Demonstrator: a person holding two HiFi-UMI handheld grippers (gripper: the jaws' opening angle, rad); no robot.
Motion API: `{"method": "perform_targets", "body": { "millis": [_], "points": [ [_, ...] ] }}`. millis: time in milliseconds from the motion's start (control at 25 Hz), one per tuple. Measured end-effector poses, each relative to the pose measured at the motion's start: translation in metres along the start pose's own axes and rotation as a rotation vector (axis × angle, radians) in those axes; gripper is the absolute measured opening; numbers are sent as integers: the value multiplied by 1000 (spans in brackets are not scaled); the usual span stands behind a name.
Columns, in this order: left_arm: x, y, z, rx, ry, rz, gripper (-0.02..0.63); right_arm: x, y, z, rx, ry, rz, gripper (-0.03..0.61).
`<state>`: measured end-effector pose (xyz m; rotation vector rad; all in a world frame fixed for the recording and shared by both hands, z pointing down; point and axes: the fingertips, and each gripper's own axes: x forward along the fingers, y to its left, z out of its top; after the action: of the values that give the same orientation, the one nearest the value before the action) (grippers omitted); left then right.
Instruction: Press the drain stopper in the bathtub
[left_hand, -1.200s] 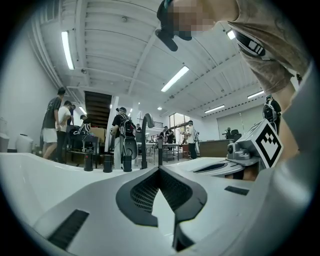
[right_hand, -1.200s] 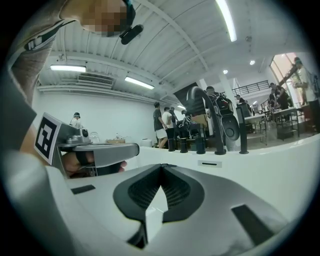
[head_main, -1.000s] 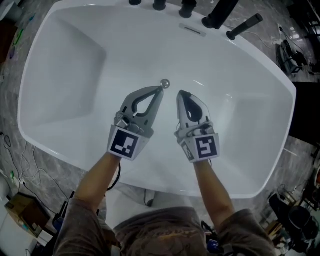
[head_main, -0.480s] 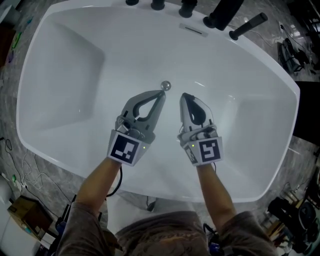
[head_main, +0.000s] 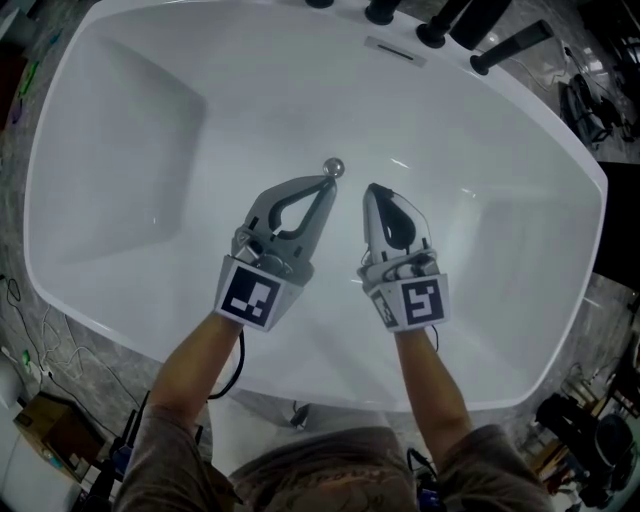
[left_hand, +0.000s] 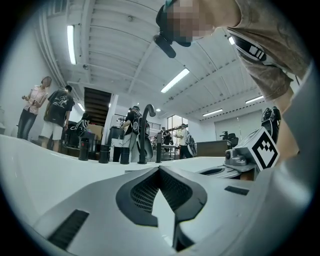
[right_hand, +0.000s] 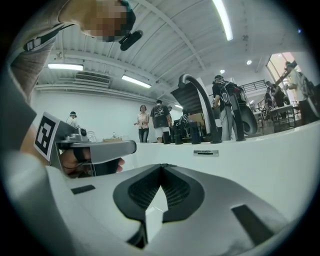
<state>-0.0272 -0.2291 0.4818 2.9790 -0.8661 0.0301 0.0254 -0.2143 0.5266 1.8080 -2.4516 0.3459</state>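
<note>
A round chrome drain stopper (head_main: 333, 167) sits in the middle of the white bathtub (head_main: 120, 150) floor. My left gripper (head_main: 327, 182) is shut, its joined tips just below and left of the stopper, close to touching it. My right gripper (head_main: 372, 190) is shut too, its tips a short way right of and below the stopper. In the left gripper view the jaws (left_hand: 159, 169) meet at a point with nothing between them. The right gripper view shows the same closed tips (right_hand: 161, 165), and the left gripper (right_hand: 95, 149) beside them. The stopper is hidden in both gripper views.
Black taps and a spout (head_main: 440, 25) line the tub's far rim, with an overflow slot (head_main: 395, 50) below them. A black hand shower (head_main: 510, 47) lies at the far right. Grey floor with cables surrounds the tub. Several people stand beyond the tub (left_hand: 55, 117).
Both grippers have stayed shut and kept their places by the stopper; the head view has shifted slightly, so the taps sit nearer the top edge.
</note>
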Motion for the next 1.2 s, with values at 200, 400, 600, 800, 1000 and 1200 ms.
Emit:
{"method": "perform_targets", "body": {
  "millis": [200, 400, 600, 800, 1000, 1200],
  "points": [
    [5, -2, -15, 14, -3, -41, 3, 5, -3, -16, -1, 1, -8, -1],
    [8, 1, -33, 15, 1, -71, 3, 11, -3, -31, 0, -1, -16, 0],
    [12, 6, -55, 11, 1, -81, 3, 19, -4, -49, 5, -1, -20, 0],
    [13, 5, -81, 2, 10, -90, 3, 25, -4, -70, 6, 2, -20, -1],
    [15, 3, -108, -12, 20, -90, 3, 30, -7, -92, 6, 9, -19, 0],
    [22, 3, -140, -8, 36, -101, 3, 40, -15, -124, 14, 28, -17, 0]
  ]
}}
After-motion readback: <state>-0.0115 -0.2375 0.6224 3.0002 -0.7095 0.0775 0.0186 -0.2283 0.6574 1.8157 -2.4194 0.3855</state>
